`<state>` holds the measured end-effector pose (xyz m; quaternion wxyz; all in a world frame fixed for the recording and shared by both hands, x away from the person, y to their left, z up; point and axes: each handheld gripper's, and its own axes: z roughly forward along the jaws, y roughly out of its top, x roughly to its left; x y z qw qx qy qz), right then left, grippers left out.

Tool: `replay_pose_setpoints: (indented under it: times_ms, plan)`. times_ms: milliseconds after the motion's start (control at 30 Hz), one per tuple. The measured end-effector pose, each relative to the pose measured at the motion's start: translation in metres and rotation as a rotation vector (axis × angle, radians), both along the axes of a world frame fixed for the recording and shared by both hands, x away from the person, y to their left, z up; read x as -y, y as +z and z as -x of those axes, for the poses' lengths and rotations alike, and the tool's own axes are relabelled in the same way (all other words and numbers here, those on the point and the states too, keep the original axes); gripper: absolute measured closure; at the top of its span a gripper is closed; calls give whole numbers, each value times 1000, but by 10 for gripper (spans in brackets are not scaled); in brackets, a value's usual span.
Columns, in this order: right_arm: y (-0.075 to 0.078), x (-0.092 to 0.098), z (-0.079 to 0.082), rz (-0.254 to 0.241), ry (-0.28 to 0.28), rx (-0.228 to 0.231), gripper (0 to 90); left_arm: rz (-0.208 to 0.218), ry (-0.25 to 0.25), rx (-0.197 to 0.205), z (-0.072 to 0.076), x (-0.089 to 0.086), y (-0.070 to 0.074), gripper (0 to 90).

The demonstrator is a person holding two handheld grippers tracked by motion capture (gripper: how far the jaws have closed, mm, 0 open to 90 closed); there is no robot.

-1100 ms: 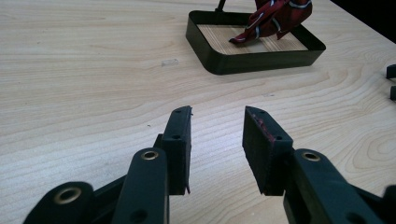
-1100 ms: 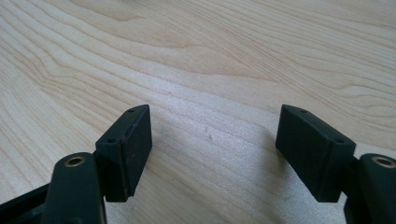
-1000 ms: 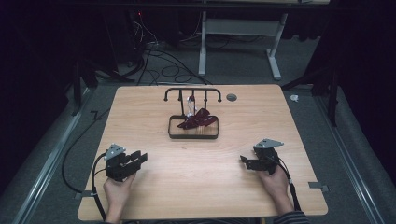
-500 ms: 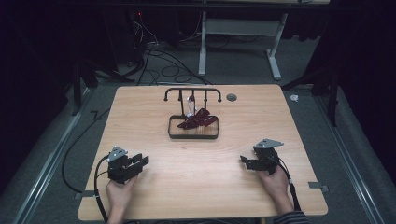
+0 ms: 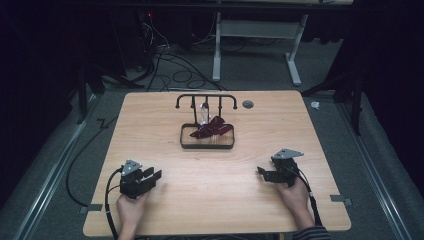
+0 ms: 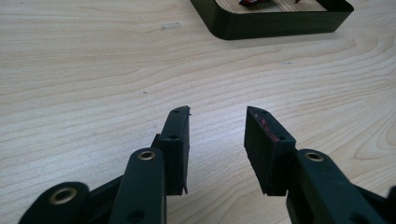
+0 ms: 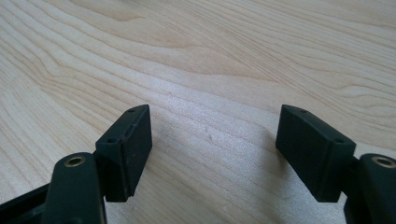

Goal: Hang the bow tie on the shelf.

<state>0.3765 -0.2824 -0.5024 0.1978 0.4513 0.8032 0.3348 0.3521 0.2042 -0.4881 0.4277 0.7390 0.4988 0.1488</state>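
Pale wooden worktop (image 5: 165,120) is kept bare near both released tools, left tool (image 5: 150,176) and right tool (image 5: 263,173), held back so the red cloth (image 5: 212,128) in the black tray (image 5: 186,145) at mid-worktop can be approached.

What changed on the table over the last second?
Little. The left hand-held gripper drifted slightly toward the table's near edge, jaws open and empty. The right hand-held gripper, the black tray with the dark red item and the rack stayed put.
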Motion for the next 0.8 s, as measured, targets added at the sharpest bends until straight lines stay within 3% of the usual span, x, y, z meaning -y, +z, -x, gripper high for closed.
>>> replay_pose_setpoints:
  times_ms: [533, 800]
  plan:
    - [0, 0, 0, 0, 1, 0, 283, -49, 19, -27, -1, 6, -14, 557]
    - [0, 0, 0, 0, 0, 0, 283, -140, 19, -3, 1, 13, -17, 514]
